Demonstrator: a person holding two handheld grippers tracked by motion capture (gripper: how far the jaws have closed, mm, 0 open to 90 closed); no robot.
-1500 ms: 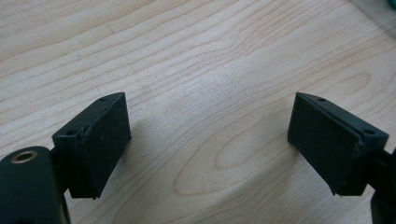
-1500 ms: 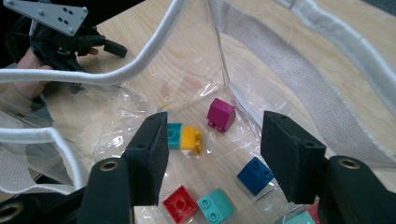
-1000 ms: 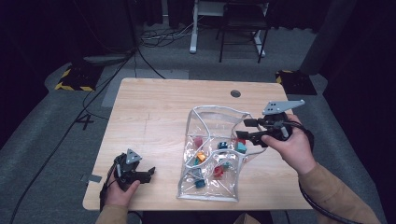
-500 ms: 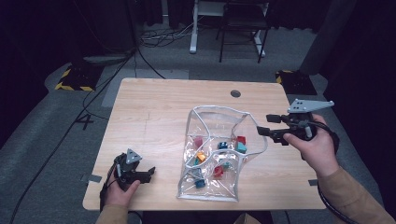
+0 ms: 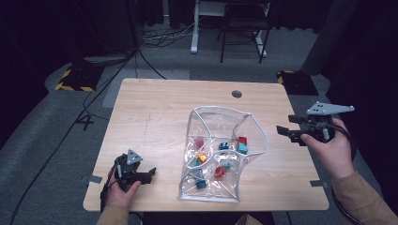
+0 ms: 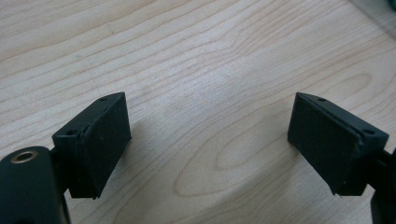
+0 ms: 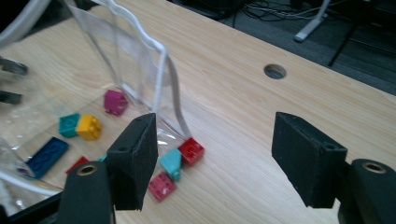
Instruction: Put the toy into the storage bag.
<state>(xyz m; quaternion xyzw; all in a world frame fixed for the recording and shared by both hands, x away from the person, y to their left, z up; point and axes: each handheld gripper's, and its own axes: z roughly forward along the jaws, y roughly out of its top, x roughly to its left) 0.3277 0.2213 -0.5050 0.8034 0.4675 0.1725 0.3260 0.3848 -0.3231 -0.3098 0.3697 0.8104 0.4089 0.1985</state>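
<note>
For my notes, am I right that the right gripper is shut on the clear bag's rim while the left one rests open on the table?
Not quite: the right gripper is open and clear of the bag, with only table between its jaws, as the right gripper view shows. The left gripper does rest open on the table.

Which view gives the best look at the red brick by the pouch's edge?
The right gripper view: the red brick lies close and sharp, studs visible, beside the clear pouch. The high view shows it as a small red speck inside the pouch outline. The left gripper view looks at bare tabletop.
</note>
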